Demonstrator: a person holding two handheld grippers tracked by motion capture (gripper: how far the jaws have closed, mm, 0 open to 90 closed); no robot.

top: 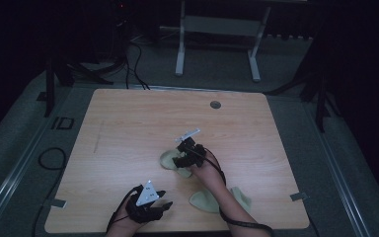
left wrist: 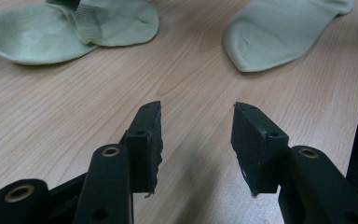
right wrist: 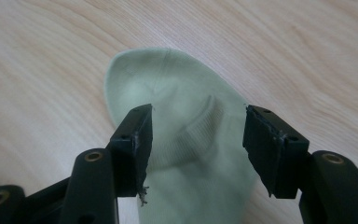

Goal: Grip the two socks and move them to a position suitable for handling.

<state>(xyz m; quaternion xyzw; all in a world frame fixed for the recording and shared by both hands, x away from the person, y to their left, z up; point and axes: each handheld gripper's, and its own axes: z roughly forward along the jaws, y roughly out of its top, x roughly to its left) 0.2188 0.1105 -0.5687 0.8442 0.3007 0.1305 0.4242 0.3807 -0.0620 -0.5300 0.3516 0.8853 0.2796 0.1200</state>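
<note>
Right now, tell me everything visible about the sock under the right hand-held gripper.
The folded sock is pale green, soft knit fabric with a ribbed cuff doubled back over its rounded end. It lies flat on the wooden table, near the middle. The right hand-held gripper stands over it, jaws open on either side of the cuff fold, pads not pressing it. A second pale green sock lies apart, nearer the table's front edge.

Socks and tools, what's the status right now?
Both tools open. Right tool over folded sock, not gripping. Left tool idle; second sock apart. Nothing blocking.
</note>
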